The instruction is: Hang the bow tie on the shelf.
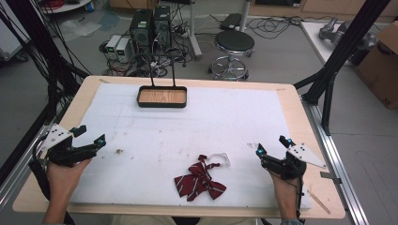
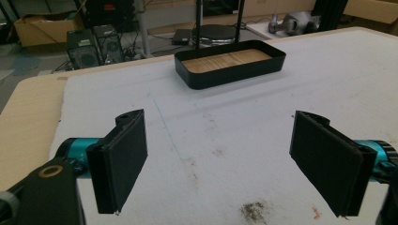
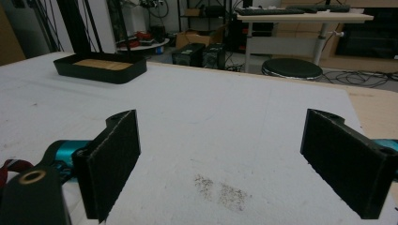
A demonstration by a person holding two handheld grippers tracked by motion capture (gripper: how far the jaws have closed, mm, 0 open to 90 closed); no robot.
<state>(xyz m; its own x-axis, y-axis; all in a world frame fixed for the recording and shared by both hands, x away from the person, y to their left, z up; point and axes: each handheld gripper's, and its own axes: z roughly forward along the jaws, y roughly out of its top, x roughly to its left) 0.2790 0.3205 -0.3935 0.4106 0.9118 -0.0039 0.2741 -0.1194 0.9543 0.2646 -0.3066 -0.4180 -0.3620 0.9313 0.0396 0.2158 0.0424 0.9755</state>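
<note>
Two tongs rest wide apart and empty: left tongs [image 1: 92, 134], right tongs [image 1: 271, 145]. The striped bow tie [image 1: 199, 180] lies near the tabletop's [image 1: 291, 101] front edge, between them, probably nearer the right tongs, its long axis running roughly left-right. The black tray [image 1: 162, 97] sits far behind.

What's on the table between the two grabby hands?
A red striped bow tie lies on the white mat between the left gripper and right gripper, seen in the high view.
</note>
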